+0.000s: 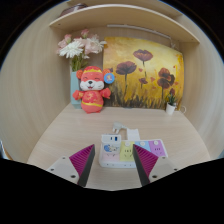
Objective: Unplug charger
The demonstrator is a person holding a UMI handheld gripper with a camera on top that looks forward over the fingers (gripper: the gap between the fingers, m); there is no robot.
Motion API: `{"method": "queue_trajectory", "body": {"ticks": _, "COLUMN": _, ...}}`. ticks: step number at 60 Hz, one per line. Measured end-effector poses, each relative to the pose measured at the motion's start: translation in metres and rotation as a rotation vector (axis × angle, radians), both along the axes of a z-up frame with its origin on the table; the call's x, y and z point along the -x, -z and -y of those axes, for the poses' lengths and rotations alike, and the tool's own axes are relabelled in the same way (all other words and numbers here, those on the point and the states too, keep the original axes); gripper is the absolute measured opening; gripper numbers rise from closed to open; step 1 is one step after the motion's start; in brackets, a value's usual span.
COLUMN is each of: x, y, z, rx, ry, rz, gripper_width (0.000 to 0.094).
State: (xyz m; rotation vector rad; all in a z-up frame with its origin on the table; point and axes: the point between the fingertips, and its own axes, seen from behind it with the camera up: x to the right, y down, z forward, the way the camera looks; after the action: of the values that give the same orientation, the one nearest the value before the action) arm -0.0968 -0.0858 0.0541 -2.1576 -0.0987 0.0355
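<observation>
**Jaws line up on charger at worktop's near edge**

From the left: a vase of pale flowers (pixel 76 47) and a red-and-orange plush toy (pixel 92 88) stand against the back wall, clear of the work, beside a poppy painting (pixel 142 72) and a small potted plant (pixel 171 105). On the pale worktop (pixel 70 125), the charger (pixel 122 133) sits on a white power strip (pixel 124 151) — just ahead of the gripper (pixel 116 162), whose jaws stand open, apparently spread to straddle the plug.

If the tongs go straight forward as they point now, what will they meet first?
Most likely the white power strip with the charger plugged on it, lying on the desk just ahead between the open tongs. The plush toy sits well beyond; depth is unclear.
</observation>
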Motion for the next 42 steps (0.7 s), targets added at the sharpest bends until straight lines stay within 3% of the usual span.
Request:
{"method": "queue_trajectory", "body": {"ticks": 2, "x": 0.012, "y": 0.014, "z": -0.027, "rx": -0.055, "ry": 0.032, "rz": 0.001, "gripper_width": 0.0671}}
{"method": "queue_trajectory", "body": {"ticks": 8, "x": 0.017, "y": 0.024, "z": -0.05, "rx": -0.08, "ry": 0.055, "rz": 0.019, "gripper_width": 0.0326}}
{"method": "queue_trajectory", "body": {"ticks": 23, "x": 0.015, "y": 0.023, "z": -0.048, "rx": -0.092, "ry": 0.092, "rz": 0.059, "gripper_width": 0.0223}}
{"method": "queue_trajectory", "body": {"ticks": 31, "x": 0.016, "y": 0.026, "z": -0.049, "rx": -0.009, "ry": 0.112, "rz": -0.008, "gripper_width": 0.0185}}
{"method": "queue_trajectory", "body": {"ticks": 35, "x": 0.015, "y": 0.012, "z": -0.049, "rx": 0.071, "ry": 0.053, "rz": -0.042, "gripper_width": 0.0161}}
{"method": "queue_trajectory", "body": {"ticks": 41, "x": -0.043, "y": -0.186, "z": -0.087, "rx": -0.35, "ry": 0.101, "rz": -0.01, "gripper_width": 0.0162}}
{"method": "queue_trajectory", "body": {"ticks": 42, "x": -0.051, "y": -0.218, "z": -0.091, "rx": -0.382, "ry": 0.11, "rz": -0.007, "gripper_width": 0.0162}}
